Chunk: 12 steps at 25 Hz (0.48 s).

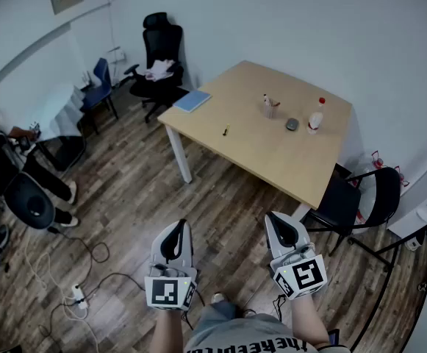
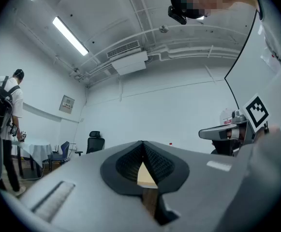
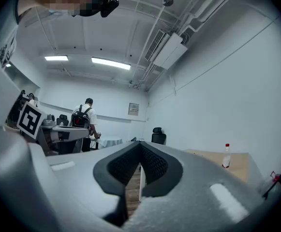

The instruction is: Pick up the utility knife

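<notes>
Left gripper point(image 1: 176, 230), right gripper point(image 1: 278, 225): jaws pressed together, nothing between, held level ahead of me. Carry pose, since desk point(image 1: 272, 160) well apart. Utility knife point(image 1: 225, 131), by my read, small dark item near desk's front-left edge, untouched. I need approach first.

The small dark utility knife point(image 1: 225, 130) lies flat on the table point(image 1: 272, 160), toward its near edge.

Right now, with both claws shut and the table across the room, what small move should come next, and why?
Probably step toward the table. The left claw and right claw are shut, empty, over the floor, well short of it. The small dark item on its near side may be the knife; too small to tell.
</notes>
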Motion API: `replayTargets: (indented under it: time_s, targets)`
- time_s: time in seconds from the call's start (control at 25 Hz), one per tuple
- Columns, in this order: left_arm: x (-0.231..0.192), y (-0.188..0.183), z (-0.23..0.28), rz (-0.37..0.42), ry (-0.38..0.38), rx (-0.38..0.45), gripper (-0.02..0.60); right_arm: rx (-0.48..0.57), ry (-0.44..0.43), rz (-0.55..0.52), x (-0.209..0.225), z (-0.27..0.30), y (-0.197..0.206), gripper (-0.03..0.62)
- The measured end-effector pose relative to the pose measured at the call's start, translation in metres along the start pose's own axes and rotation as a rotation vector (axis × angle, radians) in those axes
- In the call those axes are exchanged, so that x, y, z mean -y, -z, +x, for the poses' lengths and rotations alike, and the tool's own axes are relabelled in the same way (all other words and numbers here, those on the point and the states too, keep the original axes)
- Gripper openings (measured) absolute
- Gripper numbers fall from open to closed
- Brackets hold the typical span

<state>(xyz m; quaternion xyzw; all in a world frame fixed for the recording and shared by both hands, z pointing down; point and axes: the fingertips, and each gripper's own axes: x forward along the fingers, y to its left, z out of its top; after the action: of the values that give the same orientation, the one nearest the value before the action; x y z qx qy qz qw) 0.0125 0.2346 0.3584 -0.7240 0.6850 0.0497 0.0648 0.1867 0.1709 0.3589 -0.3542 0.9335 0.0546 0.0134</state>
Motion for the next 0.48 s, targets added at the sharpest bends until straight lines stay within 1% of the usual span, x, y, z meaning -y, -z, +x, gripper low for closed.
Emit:
replayTargets:
  time_s: [0.48]
  targets:
    - [-0.016,-0.001,0.007,-0.004,0.016,0.016,0.02,0.013,0.009,-0.019,-0.009,0.016,-0.002,0.002]
